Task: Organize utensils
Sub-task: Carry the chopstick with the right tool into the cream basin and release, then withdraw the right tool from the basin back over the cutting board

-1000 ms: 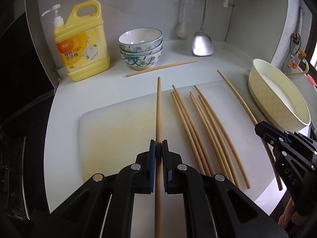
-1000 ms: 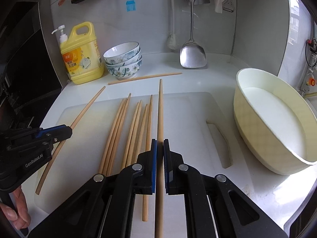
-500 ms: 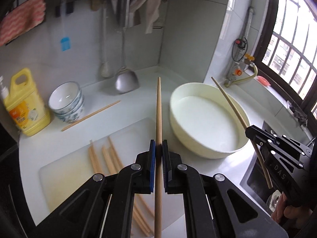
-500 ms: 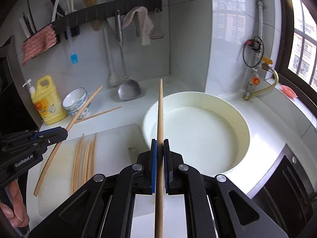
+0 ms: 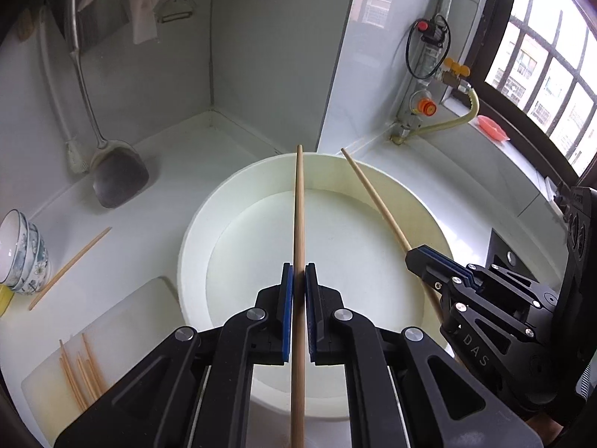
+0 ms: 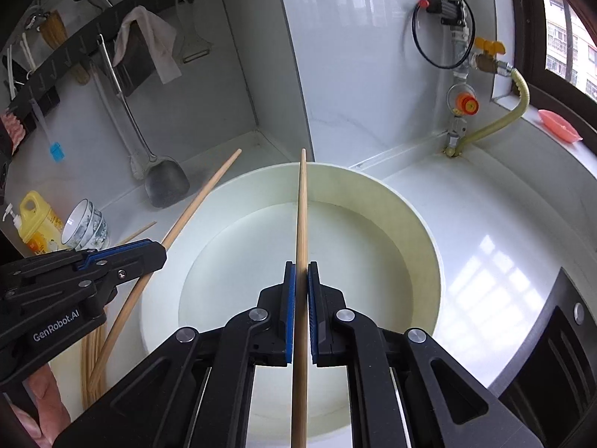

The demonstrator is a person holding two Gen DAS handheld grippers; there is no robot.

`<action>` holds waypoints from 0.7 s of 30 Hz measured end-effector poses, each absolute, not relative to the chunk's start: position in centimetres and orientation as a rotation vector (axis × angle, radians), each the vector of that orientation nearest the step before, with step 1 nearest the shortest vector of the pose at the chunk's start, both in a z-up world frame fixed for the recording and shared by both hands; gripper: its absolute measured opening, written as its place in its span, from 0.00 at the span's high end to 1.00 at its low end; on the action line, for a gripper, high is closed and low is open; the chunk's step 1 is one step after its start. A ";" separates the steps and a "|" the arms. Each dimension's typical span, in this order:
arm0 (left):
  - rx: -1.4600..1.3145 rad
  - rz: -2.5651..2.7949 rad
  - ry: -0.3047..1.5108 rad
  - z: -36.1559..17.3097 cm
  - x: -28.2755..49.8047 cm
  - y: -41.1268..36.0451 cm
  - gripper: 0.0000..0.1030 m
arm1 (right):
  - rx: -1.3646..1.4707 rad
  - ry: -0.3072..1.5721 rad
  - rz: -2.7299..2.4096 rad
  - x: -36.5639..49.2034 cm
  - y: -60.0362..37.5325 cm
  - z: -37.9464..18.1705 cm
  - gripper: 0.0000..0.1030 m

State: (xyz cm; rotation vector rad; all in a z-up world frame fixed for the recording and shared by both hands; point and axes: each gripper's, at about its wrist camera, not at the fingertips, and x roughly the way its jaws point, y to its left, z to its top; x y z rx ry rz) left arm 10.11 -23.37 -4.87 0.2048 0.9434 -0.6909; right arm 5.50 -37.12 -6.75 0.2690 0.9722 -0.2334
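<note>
Countertop [image 5: 156,201] of pale stone fills both wrist views, running into a tiled corner with a barred window along its right edge. Largest thing on it is the round cream basin [image 5: 194,231], empty inside as far as either view shows, set near the back corner. Left of the basin lies a white cutting board [image 5: 141,321] with several bamboo chopsticks [image 5: 80,373] on it, and one stray chopstick [image 5: 69,265] lies on the bare counter beside the stacked patterned bowls [image 5: 20,257] at the left edge. Each hand-held tool has one stick clamped: the left gripper [image 5: 296,298] has its blue pads pressed tight on the left chopstick [image 5: 298,216], and the right gripper [image 6: 301,298] is likewise closed on the right chopstick [image 6: 303,216], both sticks poised above the basin, pointing toward its far rim. So the sorting looks barely begun (nothing yet lies in the basin, if that is indeed the destination): two sticks are in transit, the board's bundle and the stray remain. Behind, a metal spatula [image 5: 119,183] hangs from a wall rail, a yellow detergent bottle [image 6: 35,224] stands at the far left, and a gas valve [image 6: 462,100] with its hose occupies the right back corner.
</note>
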 end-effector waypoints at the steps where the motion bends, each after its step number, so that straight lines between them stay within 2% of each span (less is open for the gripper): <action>1: 0.215 -0.684 0.957 -5.5 10.6 -23.9 0.93 | 0.274 0.983 -0.229 5.8 -37.4 -7.4 0.94; 14: 0.256 -0.654 1.040 -9.2 12.9 -26.2 0.92 | 0.292 1.056 -0.232 7.6 -39.6 -10.2 0.94; 15: 0.258 -0.647 1.041 -9.3 13.0 -26.2 0.82 | 0.288 1.061 -0.243 7.6 -39.6 -10.2 0.94; 16: 0.263 -0.637 1.039 -9.4 13.0 -26.1 0.61 | 0.285 1.057 -0.251 7.5 -39.7 -10.1 0.93; 17: 0.264 -0.623 1.028 -9.2 12.9 -26.2 0.49 | 0.279 1.050 -0.257 7.4 -39.7 -9.9 0.92; 18: 0.259 -0.607 1.007 -8.9 12.8 -25.8 0.31 | 0.270 1.041 -0.262 7.3 -39.7 -9.6 0.90; 21: 0.245 -0.586 0.968 -7.9 12.5 -25.1 0.30 | 0.253 1.024 -0.271 6.9 -39.7 -8.7 0.88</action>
